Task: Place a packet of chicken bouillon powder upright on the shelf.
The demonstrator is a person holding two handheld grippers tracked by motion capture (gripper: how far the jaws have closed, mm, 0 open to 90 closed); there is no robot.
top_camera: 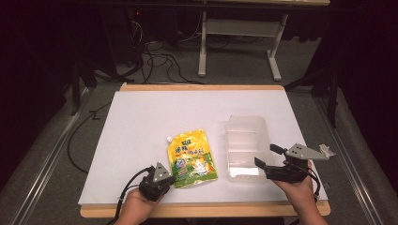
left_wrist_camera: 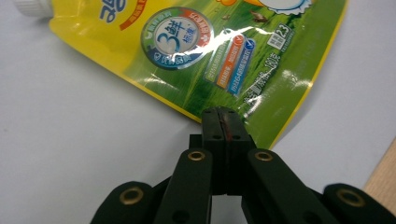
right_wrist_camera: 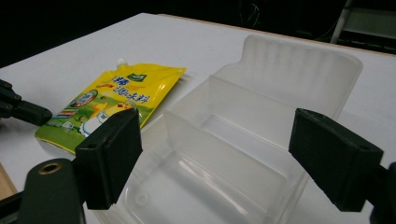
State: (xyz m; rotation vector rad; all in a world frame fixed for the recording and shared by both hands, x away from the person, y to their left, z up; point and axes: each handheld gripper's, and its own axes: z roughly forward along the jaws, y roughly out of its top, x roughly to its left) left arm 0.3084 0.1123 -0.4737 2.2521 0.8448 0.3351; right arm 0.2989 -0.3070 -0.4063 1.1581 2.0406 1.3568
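The clear tray [top_camera: 247, 144] sat empty at 3 o'clock of the yellow pouch [top_camera: 192, 157]. The right gripper [top_camera: 267, 156] gaped wide around its near end, gripping nothing. The left gripper [left_wrist_camera: 223, 122] was pinched closed at the pouch's 7 o'clock corner.

The counter [top_camera: 141, 117] fills the middle of the high view, a white top with a light wooden edge showing along its far and near sides. Two things lie directly on it. A yellow-and-green spouted pouch [top_camera: 193, 158] lies flat just left of the frame's centre, its white cap toward the upper left. Just to its right sits a clear plastic container [top_camera: 246, 145], divided into compartments, its long side running up the frame.
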